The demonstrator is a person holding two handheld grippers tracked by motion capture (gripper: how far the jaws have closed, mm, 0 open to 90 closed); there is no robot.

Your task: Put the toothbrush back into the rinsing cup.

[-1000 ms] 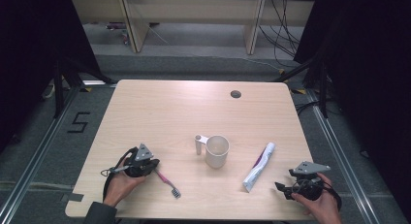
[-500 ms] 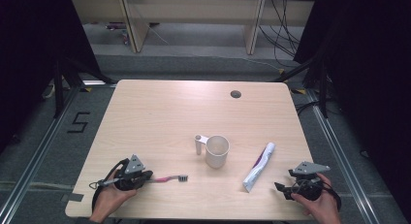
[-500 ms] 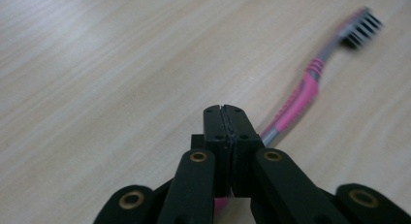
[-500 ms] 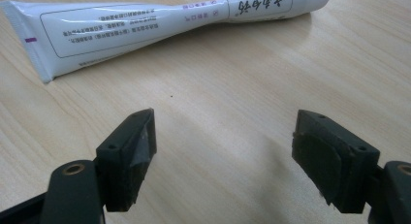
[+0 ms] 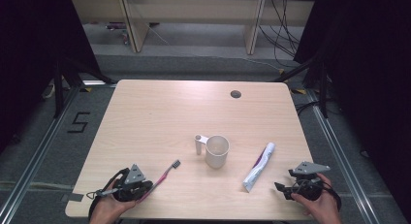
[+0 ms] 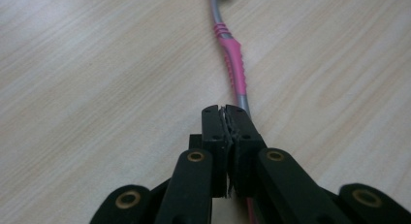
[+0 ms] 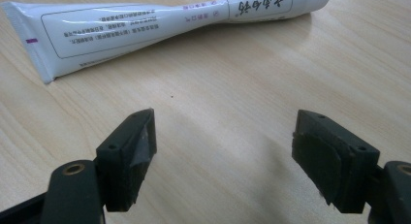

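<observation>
A pale wooden table (image 5: 160,117) carries a few bathroom things. Near its front left corner the left gripper (image 5: 145,187) lies low in the person's left hand (image 5: 109,209), its jaws pressed together. In the left gripper view the pink and grey toothbrush (image 6: 232,64) runs out from under the closed jaw tips (image 6: 227,112) and away across the wood; whether the jaws pinch the handle or only rest over it cannot be told. From the high view the toothbrush (image 5: 162,176) slants from that gripper toward the middle of the table, its dark head farthest from the hand. A white cup (image 5: 216,151) stands upright a little front of the table's centre, its handle on the left side. To its right a white toothpaste tube (image 5: 258,167) lies flat, cap end toward the back edge and crimped end toward the front edge. Near the front right corner the right gripper (image 5: 281,187) sits in the right hand (image 5: 317,204), its jaws spread wide and holding nothing; in the right gripper view the tube (image 7: 160,23) lies just beyond the jaws, apart from them. A small dark hole (image 5: 236,94) marks the table near the back edge.
</observation>
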